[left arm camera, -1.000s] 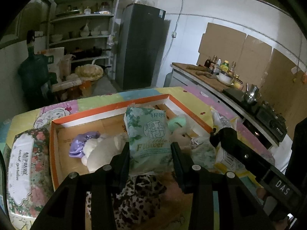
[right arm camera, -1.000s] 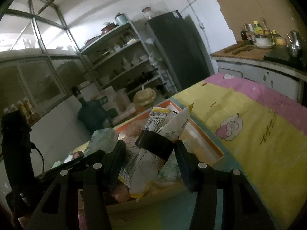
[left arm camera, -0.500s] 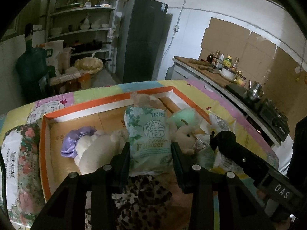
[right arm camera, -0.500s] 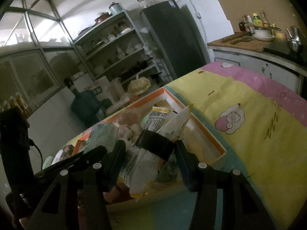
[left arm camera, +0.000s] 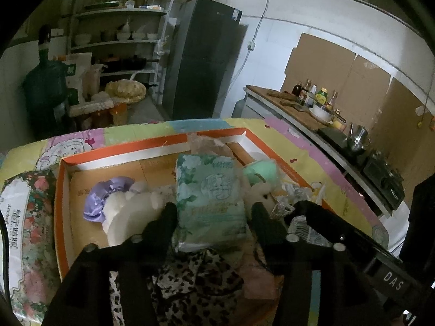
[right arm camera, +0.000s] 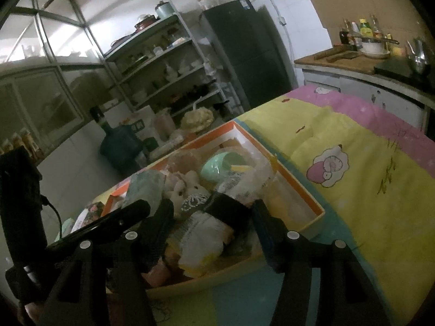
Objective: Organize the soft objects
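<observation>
The left tool point(left arm camera: 212, 214) pinches a green tissue pack point(left arm camera: 210, 198) upright over the orange-rimmed box point(left arm camera: 61, 203), between a white plush toy point(left arm camera: 127, 212) and a small bear point(left arm camera: 265, 195). The right tool point(right arm camera: 212, 217) holds a crinkly snack bag point(right arm camera: 206, 233) low at the box's near edge. I'd lower each into bare cardboard before letting go, so nothing topples.

print on pale green plastic tissue pack point(left arm camera: 210, 195): motion-blurred, unreadable | leopard-print fabric point(left arm camera: 190, 285): mostly behind black gripper frame | floral-print packet point(left arm camera: 24, 231): cut off at left edge | crinkled yellow-white snack bag point(right arm camera: 202, 240): blurred, label illegible
</observation>
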`<state>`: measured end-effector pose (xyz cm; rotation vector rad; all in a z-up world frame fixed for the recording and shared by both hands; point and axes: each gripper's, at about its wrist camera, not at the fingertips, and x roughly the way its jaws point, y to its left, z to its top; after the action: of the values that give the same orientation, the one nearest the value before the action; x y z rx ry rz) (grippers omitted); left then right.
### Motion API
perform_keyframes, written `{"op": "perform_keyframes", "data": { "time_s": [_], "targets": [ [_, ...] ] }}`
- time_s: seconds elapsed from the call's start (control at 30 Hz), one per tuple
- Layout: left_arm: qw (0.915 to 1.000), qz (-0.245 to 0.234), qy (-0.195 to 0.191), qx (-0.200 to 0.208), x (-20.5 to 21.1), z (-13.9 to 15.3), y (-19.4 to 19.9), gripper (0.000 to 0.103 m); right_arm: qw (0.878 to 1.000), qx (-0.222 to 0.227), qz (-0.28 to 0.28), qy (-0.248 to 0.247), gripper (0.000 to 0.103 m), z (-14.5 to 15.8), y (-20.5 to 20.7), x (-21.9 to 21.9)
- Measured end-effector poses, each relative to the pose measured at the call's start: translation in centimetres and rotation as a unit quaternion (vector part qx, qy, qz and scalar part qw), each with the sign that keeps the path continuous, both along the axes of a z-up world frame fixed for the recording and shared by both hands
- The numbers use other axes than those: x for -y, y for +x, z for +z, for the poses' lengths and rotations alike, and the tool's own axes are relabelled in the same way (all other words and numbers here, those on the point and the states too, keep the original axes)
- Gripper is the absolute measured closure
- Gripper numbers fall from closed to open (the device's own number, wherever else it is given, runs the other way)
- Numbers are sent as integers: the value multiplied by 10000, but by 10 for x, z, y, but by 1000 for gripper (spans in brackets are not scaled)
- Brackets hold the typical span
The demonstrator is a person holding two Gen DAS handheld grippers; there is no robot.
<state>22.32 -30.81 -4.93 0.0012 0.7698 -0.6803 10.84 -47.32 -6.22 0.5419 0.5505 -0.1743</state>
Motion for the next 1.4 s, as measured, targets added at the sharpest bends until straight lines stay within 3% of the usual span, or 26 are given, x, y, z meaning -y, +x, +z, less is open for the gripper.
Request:
{"op": "perform_keyframes", "data": {
  "time_s": [0.57, 1.0, 1.23, 1.4],
  "targets": [
    [9987, 218, -110, 455, -27, 27, -27, 38, 9994, 185, -114, -275, 33, 17, -20, -15],
    [9940, 691, 13, 843, -74, 48, -63, 39, 9973, 177, 110, -705, 33, 42, -32, -66],
    [9847, 1247, 254, 1186, -108, 56, -91, 39, 9921, 62, 41, -1253, 28, 55, -40, -107],
    [9774, 1552, 230, 1420, -137, 61, -117, 39, 9925, 173, 222, -1192, 28, 59, -48, -128]
  ]
}}
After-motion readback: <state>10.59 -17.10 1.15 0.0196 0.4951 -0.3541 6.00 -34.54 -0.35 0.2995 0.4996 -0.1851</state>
